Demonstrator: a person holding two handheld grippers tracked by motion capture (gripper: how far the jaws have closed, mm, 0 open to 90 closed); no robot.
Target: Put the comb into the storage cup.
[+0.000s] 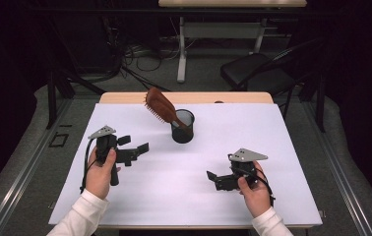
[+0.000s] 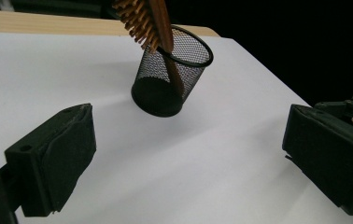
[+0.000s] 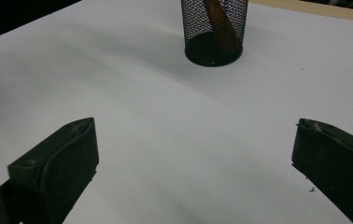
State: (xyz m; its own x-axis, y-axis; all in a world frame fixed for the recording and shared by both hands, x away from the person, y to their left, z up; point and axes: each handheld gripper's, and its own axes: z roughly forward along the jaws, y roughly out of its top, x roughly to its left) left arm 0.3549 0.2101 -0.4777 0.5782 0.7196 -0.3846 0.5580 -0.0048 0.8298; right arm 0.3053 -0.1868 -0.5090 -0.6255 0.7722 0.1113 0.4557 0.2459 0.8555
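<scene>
Centrally, a white sheet covers the counter (image 1: 125,98); the cup (image 1: 182,127) holds a brush (image 1: 160,105), both tongs (image 1: 136,151) (image 1: 214,178) released, apart from the cup. Dark room, chair (image 1: 258,71) beyond.

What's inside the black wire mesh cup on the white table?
The black wire mesh cup holds a brown wooden hairbrush, handle down, its bristled head leaning out over the rim. The handle's tip on the cup floor is hard to make out through the mesh.
</scene>
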